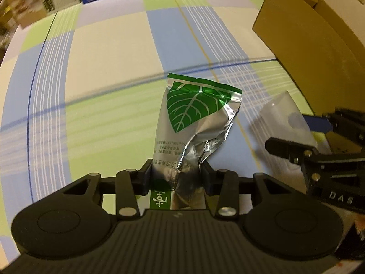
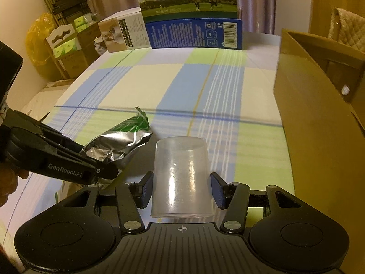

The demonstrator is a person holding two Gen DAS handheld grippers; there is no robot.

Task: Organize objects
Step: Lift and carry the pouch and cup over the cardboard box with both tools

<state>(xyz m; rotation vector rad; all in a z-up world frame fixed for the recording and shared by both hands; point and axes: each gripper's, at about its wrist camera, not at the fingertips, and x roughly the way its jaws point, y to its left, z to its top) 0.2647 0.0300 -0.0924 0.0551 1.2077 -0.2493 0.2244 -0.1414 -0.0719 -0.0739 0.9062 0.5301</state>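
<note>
My left gripper (image 1: 176,174) is shut on a crumpled silver foil pouch (image 1: 194,118) with a green leaf print, held above the checked tablecloth. The pouch also shows in the right wrist view (image 2: 118,143), with the left gripper (image 2: 100,171) clamped on its lower end. My right gripper (image 2: 181,186) is shut on a clear plastic measuring cup (image 2: 181,178), held with its rim toward the camera. In the left wrist view the cup (image 1: 282,118) and the right gripper (image 1: 296,150) are at the right.
An open cardboard box (image 2: 319,118) stands along the right side, also in the left wrist view (image 1: 308,32). A blue milk carton box (image 2: 194,32) and a smaller printed box (image 2: 121,34) stand at the table's far edge. Shelves and boxes are beyond the left edge.
</note>
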